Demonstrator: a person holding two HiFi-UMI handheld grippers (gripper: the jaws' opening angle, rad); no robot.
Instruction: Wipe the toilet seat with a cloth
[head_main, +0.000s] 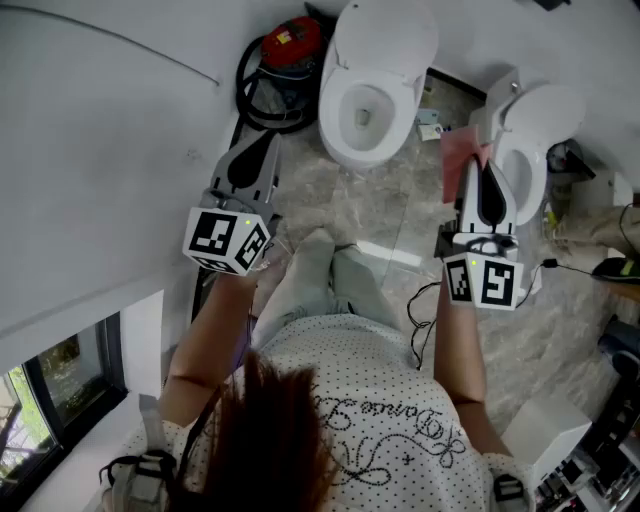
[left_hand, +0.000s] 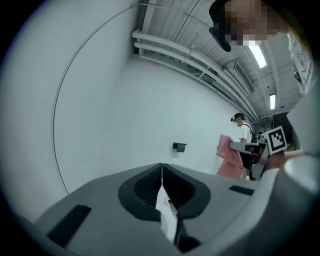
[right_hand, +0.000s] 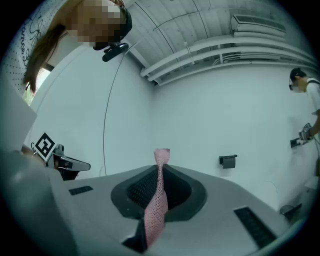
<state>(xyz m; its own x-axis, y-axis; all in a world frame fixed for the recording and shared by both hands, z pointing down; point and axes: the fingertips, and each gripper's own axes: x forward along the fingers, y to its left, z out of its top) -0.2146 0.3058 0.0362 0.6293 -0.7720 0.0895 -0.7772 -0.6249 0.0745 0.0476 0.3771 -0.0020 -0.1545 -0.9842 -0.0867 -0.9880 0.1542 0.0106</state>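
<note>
Looks like you're at the carry-it-over stage, no wiping yet. Your right gripper (head_main: 478, 162) has its jaws clamped on the pink cloth (head_main: 458, 165). The right gripper view shows it pinched into a thin twisted strip between them, and the head view shows a loose flap. It's up in the air, well apart from any porcelain.

Your left gripper (head_main: 264, 140) has its jaws pressed together at the tips. There's a pale sliver lower down between them, and I can't tell what that is.

Next move imo: bring the right one down so the flap lies flat on the toilet seat (head_main: 336, 110) ahead. It could also be the second toilet (head_main: 530, 150) right by the cloth, since I can't tell which you're after.

The cloth looks thin, woven and floppy, so expect it to bunch up unless you press as you drag.
</note>
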